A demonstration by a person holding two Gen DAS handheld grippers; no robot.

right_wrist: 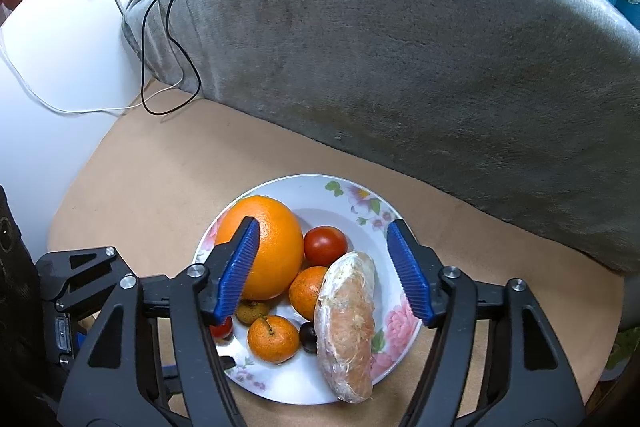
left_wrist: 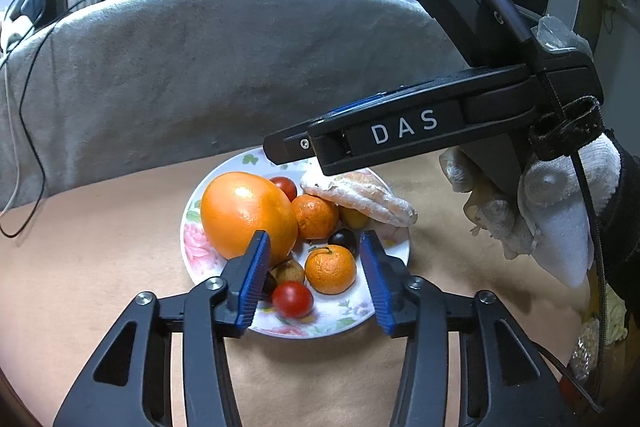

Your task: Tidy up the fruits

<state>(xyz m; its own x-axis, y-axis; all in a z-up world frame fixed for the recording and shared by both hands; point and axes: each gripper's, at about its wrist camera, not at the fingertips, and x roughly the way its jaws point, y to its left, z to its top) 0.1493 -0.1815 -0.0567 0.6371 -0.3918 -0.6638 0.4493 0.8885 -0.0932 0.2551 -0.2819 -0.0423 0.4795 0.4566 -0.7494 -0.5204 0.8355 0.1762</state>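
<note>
Fruits sit piled on a plate (right_wrist: 352, 195) beneath both open, empty grippers, left (left_wrist: 316, 275) and right (right_wrist: 326, 267); placing looks done, withdrawal likely next.

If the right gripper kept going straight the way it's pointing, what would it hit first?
Probably the wrapped bread roll lying on the floral plate, between the right gripper's open fingers; depth is uncertain.

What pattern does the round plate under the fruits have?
The white round plate has pink flowers and green leaves, clearest in the right wrist view.
</note>
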